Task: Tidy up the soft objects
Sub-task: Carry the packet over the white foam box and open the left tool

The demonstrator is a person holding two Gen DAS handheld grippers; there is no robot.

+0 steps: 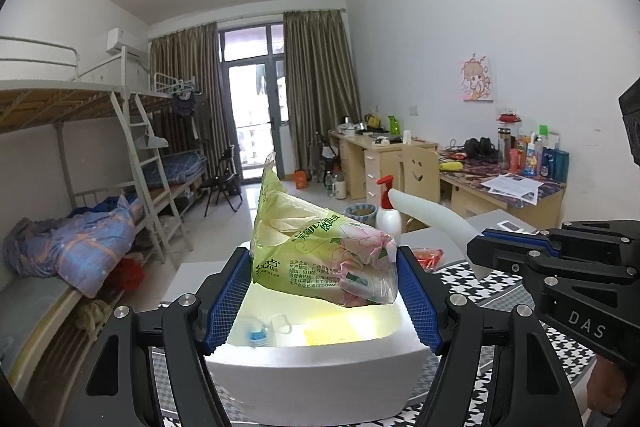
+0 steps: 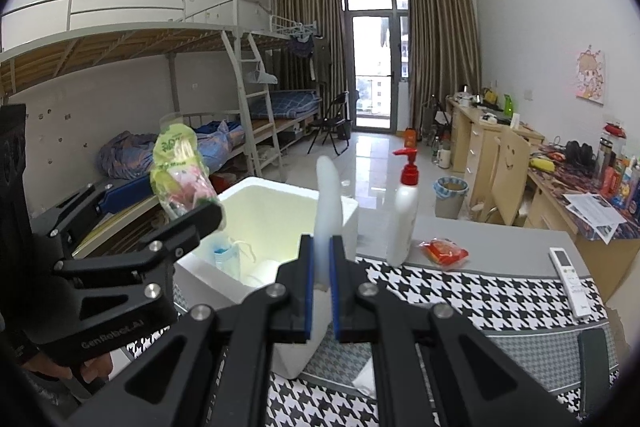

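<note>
Now both soft items hang over the foam box.
Tissue pack (image 1: 320, 251) sits pinched in the left gripper (image 1: 322, 295) above the foam box (image 1: 312, 367); right gripper (image 2: 321, 287) is clamped on a white pliable piece (image 2: 328, 203). Next, I judge: lower and release inside.

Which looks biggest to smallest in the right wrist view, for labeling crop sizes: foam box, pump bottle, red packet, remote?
1. foam box
2. pump bottle
3. remote and red packet: look about alike, so unranked.
The box sits nearest the camera, which inflates it.
</note>
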